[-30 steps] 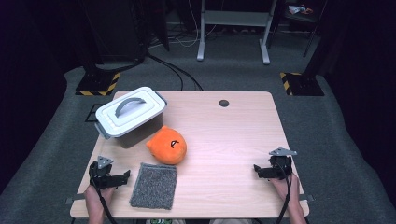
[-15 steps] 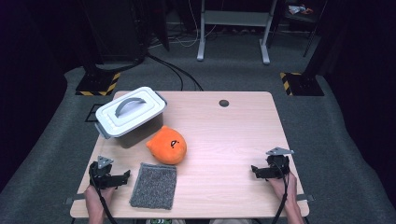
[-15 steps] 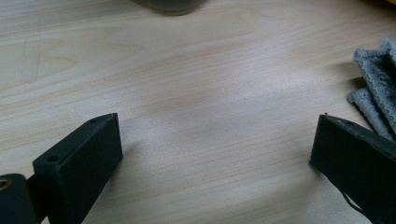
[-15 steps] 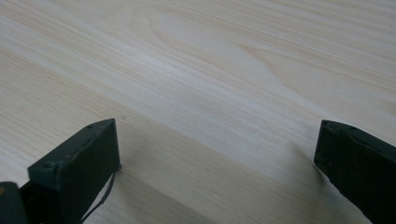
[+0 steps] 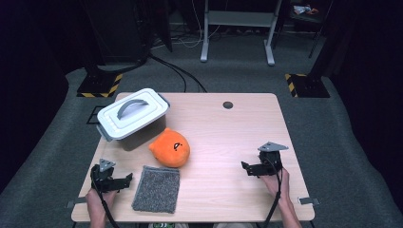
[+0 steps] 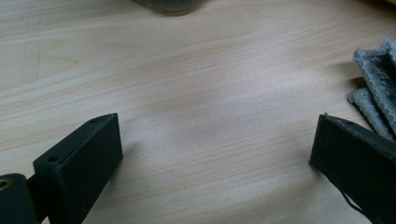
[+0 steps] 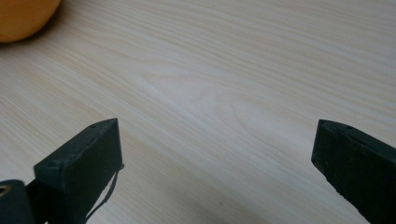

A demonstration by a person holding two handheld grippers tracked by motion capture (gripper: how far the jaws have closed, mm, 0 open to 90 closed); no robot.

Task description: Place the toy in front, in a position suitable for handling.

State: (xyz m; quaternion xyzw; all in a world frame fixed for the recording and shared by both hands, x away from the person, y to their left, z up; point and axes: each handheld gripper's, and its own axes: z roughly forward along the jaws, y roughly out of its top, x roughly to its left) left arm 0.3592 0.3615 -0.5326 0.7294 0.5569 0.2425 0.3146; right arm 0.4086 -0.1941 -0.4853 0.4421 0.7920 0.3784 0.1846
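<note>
Grey cloth point(image 5: 157, 188): rectangular, coarse-textured, folded flat on the counter near the front edge, long side running front to back; stitched, layered hem visible in the left gripper view point(image 6: 376, 88). Orange plush toy point(image 5: 169, 147): rounded, dark face markings on top, resting just behind the cloth, its edge also visible in the right gripper view point(image 7: 23, 16).

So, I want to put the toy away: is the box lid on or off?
On. The lid sits flat on the box, handle up.
</note>
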